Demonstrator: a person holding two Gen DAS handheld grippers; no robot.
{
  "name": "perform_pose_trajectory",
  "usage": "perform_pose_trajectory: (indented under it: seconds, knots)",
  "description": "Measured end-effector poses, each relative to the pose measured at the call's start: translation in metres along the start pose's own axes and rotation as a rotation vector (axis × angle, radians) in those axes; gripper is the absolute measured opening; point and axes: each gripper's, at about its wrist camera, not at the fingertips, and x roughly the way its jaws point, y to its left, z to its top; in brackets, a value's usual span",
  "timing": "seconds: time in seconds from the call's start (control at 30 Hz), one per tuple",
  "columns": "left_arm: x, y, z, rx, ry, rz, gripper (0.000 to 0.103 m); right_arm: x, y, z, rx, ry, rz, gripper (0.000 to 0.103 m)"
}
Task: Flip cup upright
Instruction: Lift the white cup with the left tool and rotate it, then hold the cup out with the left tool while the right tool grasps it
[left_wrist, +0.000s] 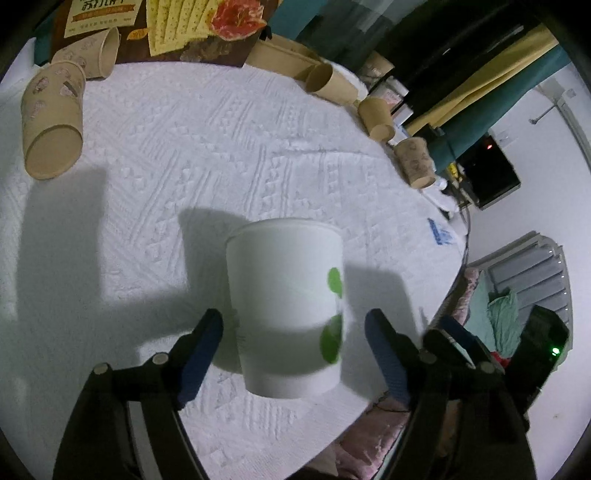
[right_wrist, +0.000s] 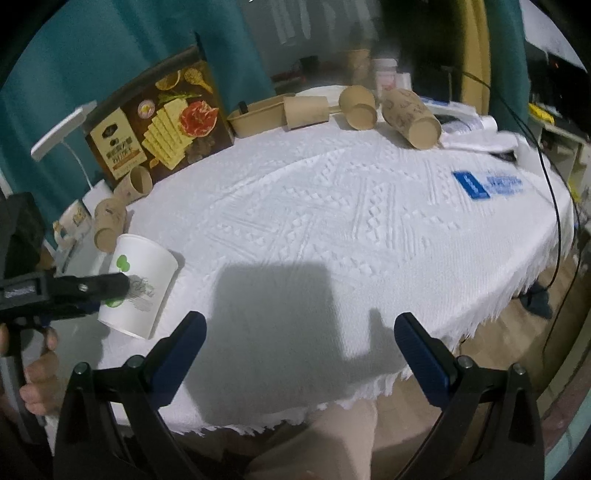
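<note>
Expect strong fisheye distortion in both views: the tabletop (left_wrist: 229, 147) bows into a dome, and each frame ends in a black circular vignette. Lighting is artificial, cool and uneven; the white cloth reads bright mid-frame and greys toward you. Hard-edged shadows fall on the cloth, indicating a light source above and behind the cameras: note the large rectangular shadow in the right wrist view and the blocky shadows beside the white cup (left_wrist: 286, 310) in the left wrist view. The cup's green spots smear from motion blur. The blue label (right_wrist: 485, 183) is blurred, and background shelves in the right view look hazy. The room beyond the cloth stays dim.
</note>
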Motion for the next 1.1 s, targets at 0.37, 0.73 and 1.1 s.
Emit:
perform_pose_trajectory:
  seconds: [0.37,0.73,1.1]
  knots:
    - [-0.071,0.041,-0.029,0.064,-0.198,0.050,0.079,0.020,0.073,0.043,-0.142,0.134,0.282,0.097]
    - [-0.109,0.097,-0.048,0.081,-0.296,0.183,0.079,0.078,0.135,0.056,-0.171,0.311,0.245,0.083]
    - [-0.121,0.118,-0.049,0.098,-0.294,0.164,0.079,0.121,0.146,0.074,-0.122,0.529,0.306,0.064]
